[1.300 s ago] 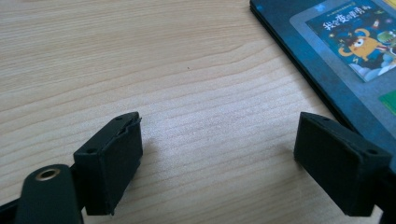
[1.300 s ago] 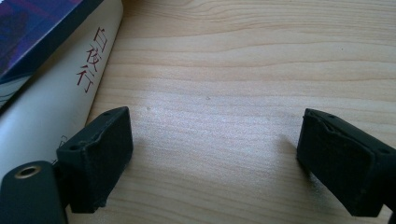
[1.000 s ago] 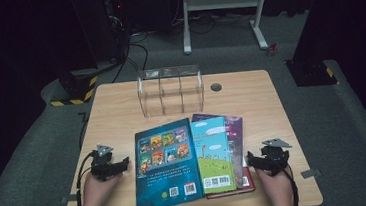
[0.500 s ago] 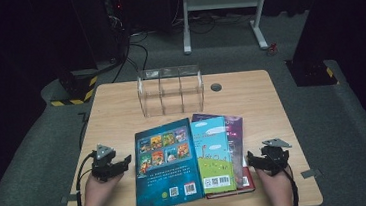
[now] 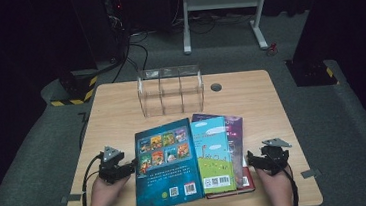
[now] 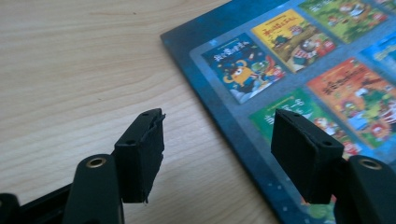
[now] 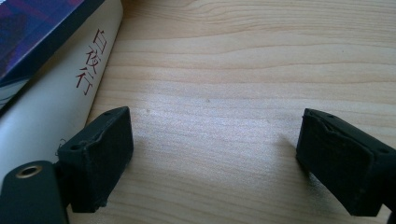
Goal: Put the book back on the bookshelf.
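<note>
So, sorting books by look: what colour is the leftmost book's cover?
Dark teal-blue book with colourful cartoon panels; clearest in the left gripper view.

Both claws (image 5: pixel 129 166) (image 5: pixel 252 159) low, jaws apart

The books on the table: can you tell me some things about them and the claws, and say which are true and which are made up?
1. The big blue book lies on top of the stack. True.
2. The left claw squeezes the blue book. False: its jaws have been closing, but they stand apart over the book's edge.
3. The clear plastic organizer has books in it. False: it is empty.
4. The right claw is open over the bare table. True.
5. A white spine with red writing lies beside the right claw. True.
</note>
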`<state>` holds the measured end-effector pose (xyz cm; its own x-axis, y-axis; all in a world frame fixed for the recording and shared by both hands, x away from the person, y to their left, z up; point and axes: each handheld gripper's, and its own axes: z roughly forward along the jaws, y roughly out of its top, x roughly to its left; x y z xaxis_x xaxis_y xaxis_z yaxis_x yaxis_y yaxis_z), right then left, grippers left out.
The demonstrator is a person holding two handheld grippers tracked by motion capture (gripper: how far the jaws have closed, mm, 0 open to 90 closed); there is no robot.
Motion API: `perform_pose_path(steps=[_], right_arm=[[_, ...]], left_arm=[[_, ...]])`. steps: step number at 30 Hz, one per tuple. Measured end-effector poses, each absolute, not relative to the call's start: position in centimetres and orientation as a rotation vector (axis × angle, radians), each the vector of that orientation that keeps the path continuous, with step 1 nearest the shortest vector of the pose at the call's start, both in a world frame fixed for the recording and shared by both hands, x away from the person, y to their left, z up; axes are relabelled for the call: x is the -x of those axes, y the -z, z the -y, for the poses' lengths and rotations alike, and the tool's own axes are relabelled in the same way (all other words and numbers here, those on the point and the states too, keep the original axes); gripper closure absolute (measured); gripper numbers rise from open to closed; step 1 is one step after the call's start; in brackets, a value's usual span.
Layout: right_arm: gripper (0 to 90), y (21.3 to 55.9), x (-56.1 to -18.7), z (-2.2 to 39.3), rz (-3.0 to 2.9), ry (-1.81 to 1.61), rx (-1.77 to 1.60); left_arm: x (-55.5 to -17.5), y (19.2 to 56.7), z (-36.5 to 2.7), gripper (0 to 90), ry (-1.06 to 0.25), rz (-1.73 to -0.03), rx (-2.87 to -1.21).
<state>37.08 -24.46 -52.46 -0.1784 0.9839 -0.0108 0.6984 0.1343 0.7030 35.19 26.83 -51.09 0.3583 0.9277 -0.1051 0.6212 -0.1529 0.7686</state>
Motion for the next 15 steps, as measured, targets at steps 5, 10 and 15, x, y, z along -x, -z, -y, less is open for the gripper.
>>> perform_pose_path(steps=[5,10,15], right_arm=[[10.5,52.46,-37.09,24.45,-1.939,-0.786,-1.612],[10.6,52.46,-37.1,24.44,-1.938,-0.787,-1.614],[10.7,52.46,-37.17,24.46,-1.942,-0.785,-1.606]], left_arm=[[-35.28,51.02,-26.86,32.5,-0.441,-1.377,-1.833],[-35.49,51.33,-26.71,29.1,-0.401,-1.392,-1.855],[-35.49,51.48,-26.68,27.0,-0.393,-1.394,-1.872]])
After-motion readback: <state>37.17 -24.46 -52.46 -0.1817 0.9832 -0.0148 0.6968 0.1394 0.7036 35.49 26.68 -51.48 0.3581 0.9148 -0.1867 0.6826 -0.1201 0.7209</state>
